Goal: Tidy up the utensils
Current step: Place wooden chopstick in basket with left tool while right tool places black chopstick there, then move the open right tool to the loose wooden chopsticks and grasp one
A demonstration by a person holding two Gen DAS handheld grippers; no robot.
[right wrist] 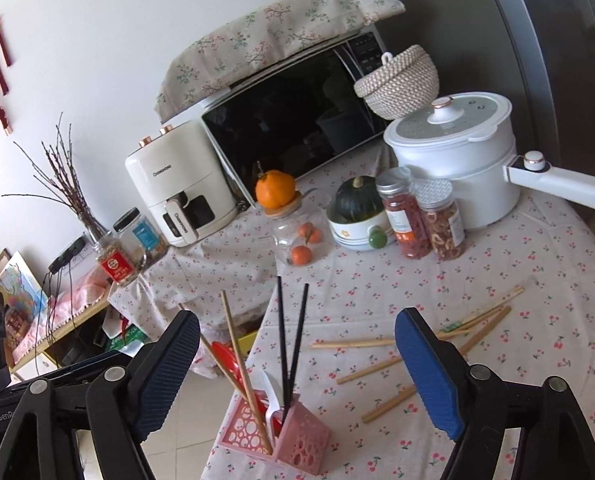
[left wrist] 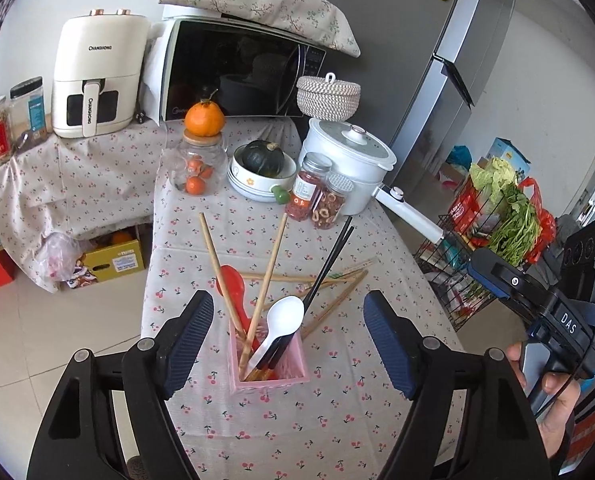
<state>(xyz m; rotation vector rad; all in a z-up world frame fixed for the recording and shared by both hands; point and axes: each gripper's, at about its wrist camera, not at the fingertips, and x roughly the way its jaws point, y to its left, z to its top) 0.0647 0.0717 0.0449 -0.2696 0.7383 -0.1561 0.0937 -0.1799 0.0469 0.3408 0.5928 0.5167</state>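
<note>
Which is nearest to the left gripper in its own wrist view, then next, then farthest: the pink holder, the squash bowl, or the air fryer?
From the left gripper:
1. Pink holder, right between the open fingers, at the table's near end.
2. Squash bowl, mid-table, straight ahead.
3. Air fryer, far back on the left, beside the microwave.

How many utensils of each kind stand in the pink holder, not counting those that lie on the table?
In the pink holder:
Wooden chopsticks: 2
Black chopsticks: 2
Red spoon: 1
White spoon: 1
Total: 6
</note>
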